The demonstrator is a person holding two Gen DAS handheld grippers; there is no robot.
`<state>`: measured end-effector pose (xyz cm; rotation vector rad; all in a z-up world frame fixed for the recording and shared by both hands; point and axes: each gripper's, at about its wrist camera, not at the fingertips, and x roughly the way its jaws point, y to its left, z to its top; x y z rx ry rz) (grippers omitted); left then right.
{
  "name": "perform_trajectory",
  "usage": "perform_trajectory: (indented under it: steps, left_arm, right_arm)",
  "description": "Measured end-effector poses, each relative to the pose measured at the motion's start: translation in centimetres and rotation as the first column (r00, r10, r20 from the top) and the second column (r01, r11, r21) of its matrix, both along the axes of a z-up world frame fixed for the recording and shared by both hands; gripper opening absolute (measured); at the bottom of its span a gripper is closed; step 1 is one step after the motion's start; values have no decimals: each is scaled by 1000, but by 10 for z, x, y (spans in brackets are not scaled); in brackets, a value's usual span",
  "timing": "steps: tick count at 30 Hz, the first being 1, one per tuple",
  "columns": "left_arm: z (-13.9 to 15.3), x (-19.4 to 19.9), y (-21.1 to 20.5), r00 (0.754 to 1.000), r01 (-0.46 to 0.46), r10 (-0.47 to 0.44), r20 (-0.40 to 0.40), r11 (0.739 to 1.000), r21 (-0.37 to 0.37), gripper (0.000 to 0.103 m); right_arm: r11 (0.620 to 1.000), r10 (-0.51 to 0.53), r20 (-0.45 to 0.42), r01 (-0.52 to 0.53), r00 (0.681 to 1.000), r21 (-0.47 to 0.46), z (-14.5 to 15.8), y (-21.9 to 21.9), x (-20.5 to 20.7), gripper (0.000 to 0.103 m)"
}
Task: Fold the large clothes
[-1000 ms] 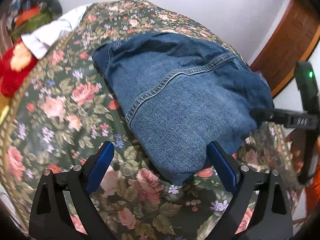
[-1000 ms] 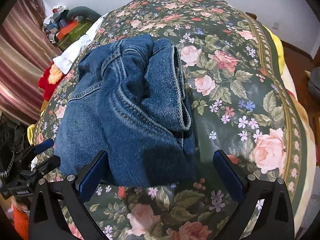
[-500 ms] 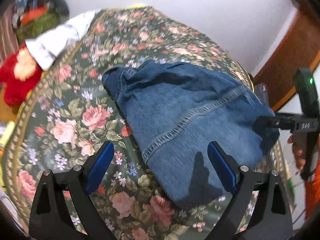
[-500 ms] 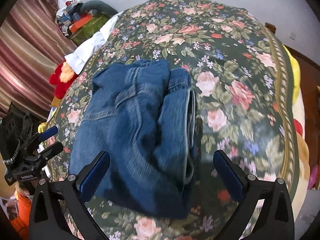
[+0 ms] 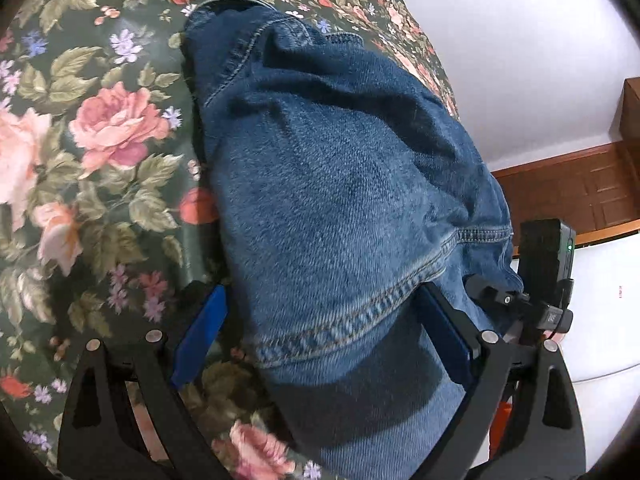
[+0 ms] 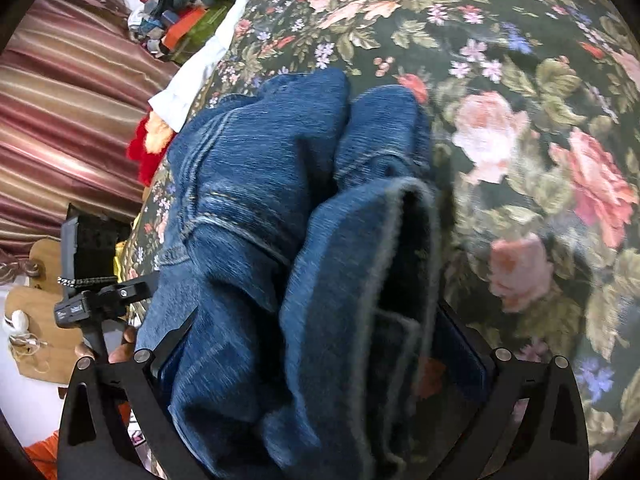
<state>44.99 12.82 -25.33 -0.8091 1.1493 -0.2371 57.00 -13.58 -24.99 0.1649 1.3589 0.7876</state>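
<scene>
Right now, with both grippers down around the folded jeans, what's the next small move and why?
Probably close both grippers on the denim. The left gripper is open with the folded jeans lying between its fingers, and the right gripper is open astride the thick layered end. Neither pinches cloth yet, so nothing can be lifted off the floral bedspread or folded over.

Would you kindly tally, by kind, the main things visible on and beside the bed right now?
Folded denim garment: 1
Floral bedspread: 1
Handheld grippers: 2, left gripper and right gripper, both open around the denim
White cloth: 1
Red plush item: 1
Striped curtain: 1
Total: 7
</scene>
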Motion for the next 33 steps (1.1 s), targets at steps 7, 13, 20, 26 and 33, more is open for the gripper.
perform_trajectory:
  steps: [7, 13, 20, 26, 33]
  left_arm:
    - [11, 0, -11, 999, 29, -30, 43, 999, 29, 80]
    - [51, -6, -26, 990, 83, -99, 101, 985, 149, 67]
    - [107, -21, -34, 968, 112, -153, 201, 973, 204, 65]
    - [143, -51, -33, 944, 132, -187, 271, 969, 209, 64]
    - [151, -83, -29, 941, 136, -199, 272, 963, 235, 64]
  right_arm:
    - [995, -87, -22, 88, 996, 39, 6, 1, -16, 71]
    - [994, -112, 10, 112, 994, 11, 30, 3, -45, 55]
    - [989, -147, 78, 144, 986, 39, 80, -14, -81, 51]
    - [982, -184, 167, 175, 969, 65, 124, -28, -122, 51]
    - [975, -217, 168, 206, 962, 83, 128, -22, -162, 51]
